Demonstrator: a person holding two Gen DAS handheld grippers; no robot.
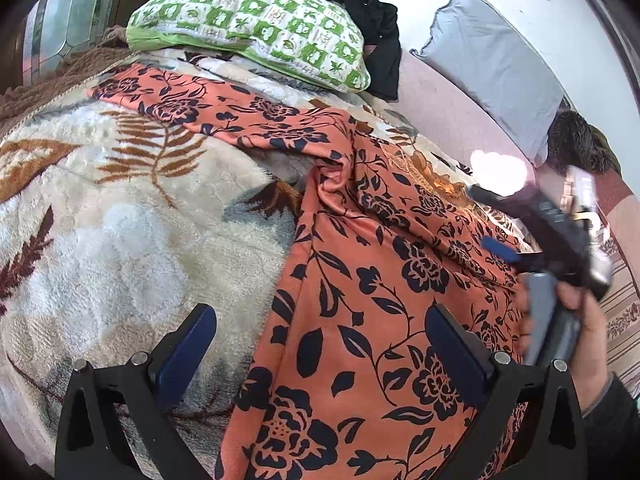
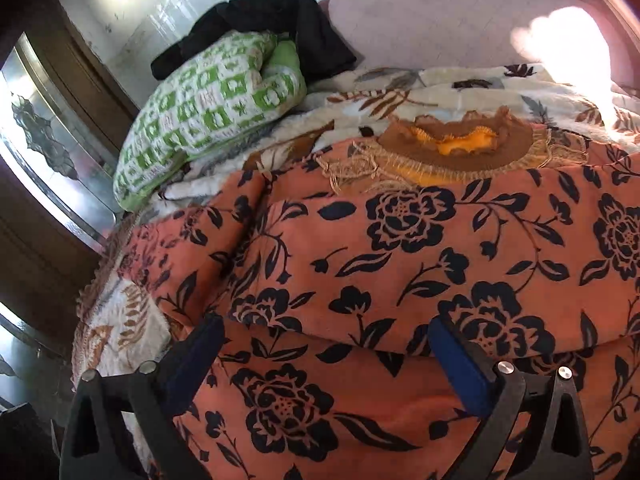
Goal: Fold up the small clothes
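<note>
Orange dress (image 1: 360,300) with dark navy flower print lies spread on the fleece blanket (image 1: 120,220) covering the bed, toward the blanket's right side. One sleeve (image 1: 224,108) stretches out toward the far left corner of the blanket, flat. Brown and yellow embroidered neckline (image 2: 456,148) sits at the dress's far end, facing the bed's bare pink sheet (image 2: 440,28). From the right wrist view the cloth has a fold ridge (image 2: 320,332) running across, upper layer lying over a lower one.

Left gripper (image 1: 320,332): tongs spread wide, nothing between them, hovering over the dress edge where it meets the blanket; left finger over blanket, right finger over dress. Right gripper (image 2: 324,344): tongs also spread, holding nothing, low over the fold ridge; can't tell whether the pads touch the cloth. In the left view the right gripper's body and the person's hand (image 1: 592,320) show at the right edge, over the dress.

Green and white checked pillow (image 1: 256,28) at the blanket's far edge, a crumpled black garment (image 1: 360,20) touching it from behind. Grey pillow (image 1: 492,56) against the wall at the far right. Bright sun patch (image 2: 560,40) on the sheet. Glass-panelled wooden door (image 2: 44,136) to the left of the bed.

No brand, label or readable writing anywhere.
</note>
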